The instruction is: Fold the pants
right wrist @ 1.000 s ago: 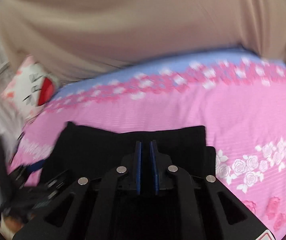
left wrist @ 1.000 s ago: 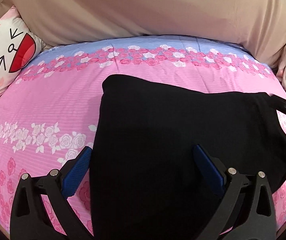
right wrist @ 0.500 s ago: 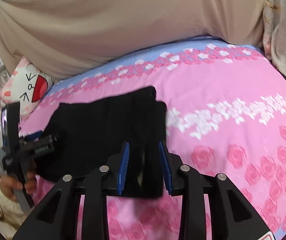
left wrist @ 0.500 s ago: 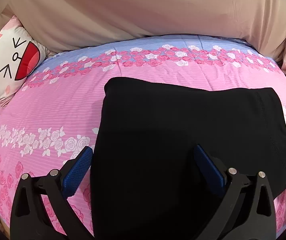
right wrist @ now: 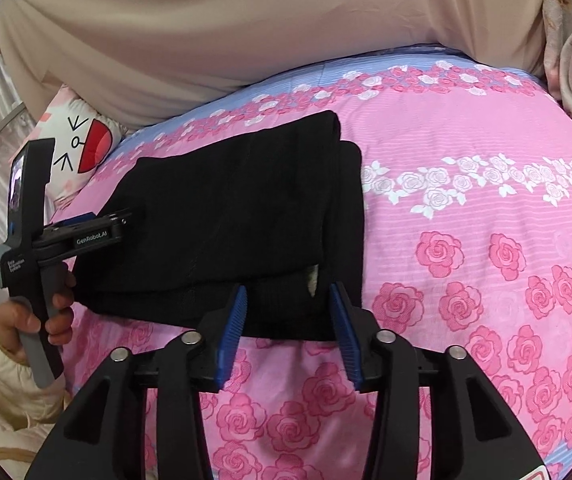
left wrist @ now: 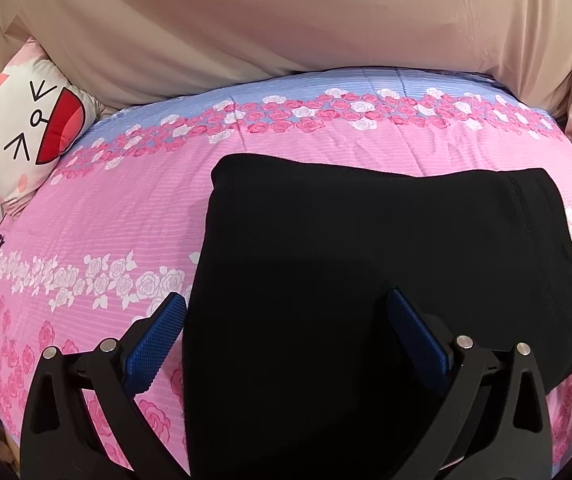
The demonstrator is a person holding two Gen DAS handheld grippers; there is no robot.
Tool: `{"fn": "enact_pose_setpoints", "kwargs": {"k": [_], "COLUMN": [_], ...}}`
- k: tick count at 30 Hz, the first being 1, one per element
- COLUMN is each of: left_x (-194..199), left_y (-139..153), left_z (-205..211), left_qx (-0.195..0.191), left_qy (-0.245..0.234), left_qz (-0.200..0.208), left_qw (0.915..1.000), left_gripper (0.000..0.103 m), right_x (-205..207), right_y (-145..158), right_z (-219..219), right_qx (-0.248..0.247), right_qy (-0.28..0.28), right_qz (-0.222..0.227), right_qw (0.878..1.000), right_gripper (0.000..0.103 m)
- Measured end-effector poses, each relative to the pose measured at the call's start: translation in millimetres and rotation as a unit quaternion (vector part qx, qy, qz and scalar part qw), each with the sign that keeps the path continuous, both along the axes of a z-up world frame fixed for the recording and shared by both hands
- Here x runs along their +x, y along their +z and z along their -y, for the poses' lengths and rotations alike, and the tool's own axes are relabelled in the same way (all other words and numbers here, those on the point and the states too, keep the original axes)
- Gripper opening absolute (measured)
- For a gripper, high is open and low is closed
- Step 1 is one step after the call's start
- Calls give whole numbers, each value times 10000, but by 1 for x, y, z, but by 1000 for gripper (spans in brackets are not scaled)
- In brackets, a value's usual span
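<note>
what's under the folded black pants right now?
The black pants lie on the pink rose-print bedspread, which shows all around them. A pale patch peeks from between the layers at the near edge. Anything else beneath is covered.

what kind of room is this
Most likely a bedroom: the folded black pants lie on a bed covered with a pink rose-print quilt, a cartoon-face pillow sits at one corner, and a beige sheet hangs behind.

1. Bed (left wrist: 125, 208): covered by a pink rose-print cover with a blue band at the far edge.
2. Folded black pants (left wrist: 366, 280): lying flat on it.
3. Cartoon-face pillow (left wrist: 25, 128): at the far-left corner.
</note>
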State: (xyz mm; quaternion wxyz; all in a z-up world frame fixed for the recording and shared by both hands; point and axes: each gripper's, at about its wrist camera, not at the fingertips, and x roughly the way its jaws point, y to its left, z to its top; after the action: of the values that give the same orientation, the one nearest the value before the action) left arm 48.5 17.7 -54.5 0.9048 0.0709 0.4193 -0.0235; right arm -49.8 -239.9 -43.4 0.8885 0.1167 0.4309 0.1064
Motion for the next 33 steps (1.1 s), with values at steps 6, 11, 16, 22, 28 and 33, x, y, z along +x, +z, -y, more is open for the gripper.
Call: {"fn": "enact_pose_setpoints", "kwargs": {"k": [6, 11, 16, 22, 28, 33], "left_x": [-7, -11, -19, -19, -21, -18], "left_y": [3, 4, 9, -6, -3, -6], "left_z": [-2, 1, 4, 14, 12, 13], "left_qx": [-56, -46, 25, -15, 41, 71], "left_qy": [-7, -18, -117, -229, -173, -129], "left_qz": [1, 0, 59, -141, -38, -51], "left_qw": [10000, 10000, 9999, 9996, 9998, 9999], "left_gripper": [98, 98, 98, 98, 98, 98], "right_x": [4, 16, -7, -5, -4, 56], "right_y": [-4, -6, 35, -25, 42, 39], "right_z": [-3, -14, -2, 31, 27, -21], "right_qx": [-40, -310, -97, 366, 273, -8], "right_qy": [7, 172, 92, -297, -360, 420], "right_qz": [45, 75, 564, -168, 715, 682], "right_qw": [10000, 9993, 9983, 9987, 9964, 9968], "right_gripper": [45, 38, 24, 28, 33, 33]}}
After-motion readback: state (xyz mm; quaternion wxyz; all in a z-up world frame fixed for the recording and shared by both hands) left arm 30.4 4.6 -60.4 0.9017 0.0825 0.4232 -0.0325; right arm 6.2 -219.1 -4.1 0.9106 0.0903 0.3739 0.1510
